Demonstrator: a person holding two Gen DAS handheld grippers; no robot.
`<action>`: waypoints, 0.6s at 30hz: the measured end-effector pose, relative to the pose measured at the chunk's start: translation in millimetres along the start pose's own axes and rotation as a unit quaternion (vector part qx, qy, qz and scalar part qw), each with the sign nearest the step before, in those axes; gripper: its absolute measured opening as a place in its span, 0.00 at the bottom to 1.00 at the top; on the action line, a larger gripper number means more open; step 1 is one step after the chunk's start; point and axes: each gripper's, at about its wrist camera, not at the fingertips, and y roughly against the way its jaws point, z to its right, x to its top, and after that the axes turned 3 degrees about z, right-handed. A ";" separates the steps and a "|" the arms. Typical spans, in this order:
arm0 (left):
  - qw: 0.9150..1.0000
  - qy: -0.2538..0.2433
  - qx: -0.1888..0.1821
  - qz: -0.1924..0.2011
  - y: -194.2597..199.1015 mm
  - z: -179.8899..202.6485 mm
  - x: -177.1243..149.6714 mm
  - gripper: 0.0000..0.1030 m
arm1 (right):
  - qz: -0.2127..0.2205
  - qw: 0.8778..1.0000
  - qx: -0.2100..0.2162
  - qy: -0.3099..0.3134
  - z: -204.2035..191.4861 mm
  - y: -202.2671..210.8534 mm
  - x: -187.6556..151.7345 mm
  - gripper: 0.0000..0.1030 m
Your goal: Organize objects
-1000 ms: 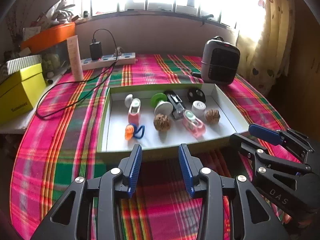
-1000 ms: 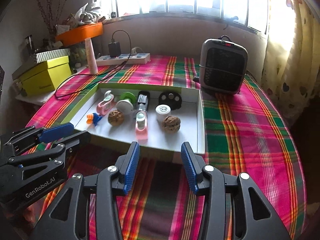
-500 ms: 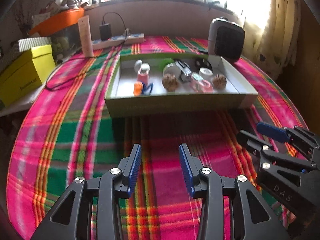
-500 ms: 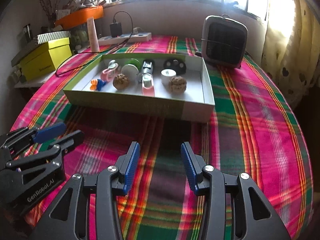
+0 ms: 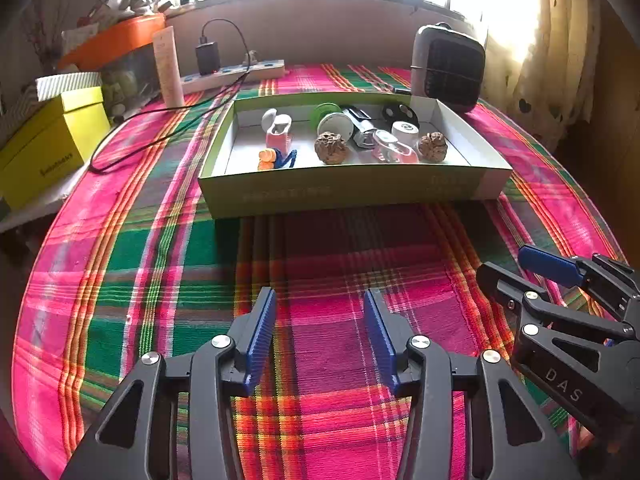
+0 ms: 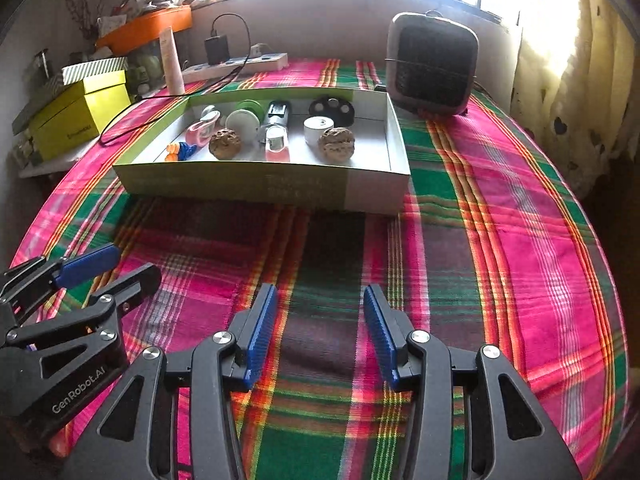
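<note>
Lying crosswise well beyond both sets of fingers, the shallow box (image 5: 352,194) ran its long axis left to right. Left gripper (image 5: 320,336), just widened, and right gripper (image 6: 320,332) gaped empty over bare plaid counter (image 6: 500,280).

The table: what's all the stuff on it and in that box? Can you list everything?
box: 1, green and white, mid-table
walnuts: 2, brown, in box
small bottles: 2, pink, in box
spool: 1, green and white, in box
white cap: 1, in box
black disc: 1, box's back wall
orange-blue toy: 1, box's front left
heater: 1, grey, behind box
power strip: 1, white, by wall
yellow box: 1, left
tablecloth: 1, pink-green plaid
left tool: open, empty, its jaws just widened
right tool: open, empty
</note>
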 end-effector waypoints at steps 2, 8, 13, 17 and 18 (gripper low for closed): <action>1.000 0.001 0.000 0.000 0.0 0.3 0.3 0.45 | 0.000 1.000 -0.001 0.001 -0.3 0.1 0.0 0.45; 1.000 -0.005 0.001 -0.001 -0.4 1.9 -0.1 0.49 | 0.000 1.000 -0.001 0.001 -0.3 -0.3 0.3 0.45; 1.000 -0.006 0.000 -0.002 -0.1 3.0 -0.5 0.51 | 0.000 1.000 -0.001 0.000 0.2 -0.4 0.2 0.45; 1.000 -0.006 0.000 -0.002 -0.2 3.6 -0.3 0.51 | 0.000 1.000 -0.001 0.000 0.0 -0.6 0.1 0.45; 1.000 -0.006 0.000 -0.002 -0.1 3.8 -0.4 0.51 | 0.000 1.000 -0.001 0.000 0.0 -0.6 0.2 0.45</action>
